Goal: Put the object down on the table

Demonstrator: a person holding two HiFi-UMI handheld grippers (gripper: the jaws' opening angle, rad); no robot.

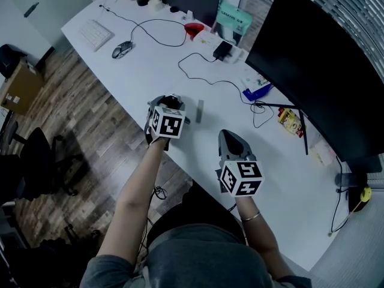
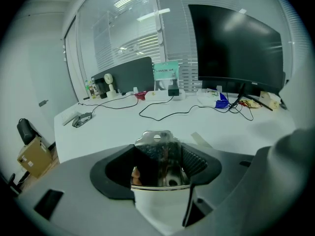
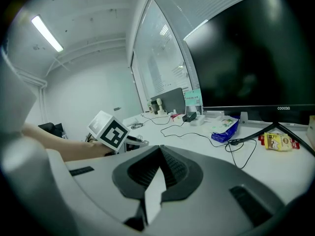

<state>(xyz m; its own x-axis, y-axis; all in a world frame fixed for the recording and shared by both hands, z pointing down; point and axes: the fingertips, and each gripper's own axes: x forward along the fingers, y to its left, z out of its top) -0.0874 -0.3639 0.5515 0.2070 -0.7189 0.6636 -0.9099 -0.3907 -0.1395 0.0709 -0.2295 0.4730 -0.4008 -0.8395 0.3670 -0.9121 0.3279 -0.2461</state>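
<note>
Left gripper (image 2: 160, 157): clamped on a shiny metal piece, jaws pressing it from both sides; it sits over the near edge of the table.
Right gripper (image 3: 158, 173): jaws closed together with nothing between them, just beside and behind the left one.
Metal piece (image 2: 158, 145): flat, mirror-bright, a round hole near its rounded top, standing upright in the left jaws; whether it touches the table cannot be told.
Grey strip (image 1: 199, 111): lies on the table just right of the left gripper's tip.
Table (image 1: 150, 80): long and white, carrying a looping black cable (image 1: 201, 71), a mouse (image 1: 122, 50), a keyboard (image 1: 96, 35), a blue packet (image 1: 257, 92) and a yellow snack packet (image 1: 290, 122).
Monitor (image 1: 318, 71): large, dark, on the table's right side.
Room: an office with a wood-plank floor (image 1: 78, 119), a cardboard box (image 1: 21, 86) and a black chair (image 1: 36, 161) to the left, blinds behind glass at the back.
Arms: both forearms bare and reaching forward, the left forearm (image 1: 135, 191) stretched further; a thin bracelet (image 1: 252, 216) on the right wrist.
Hard to make out: the far end of the desk holds small items too distant to name.
</note>
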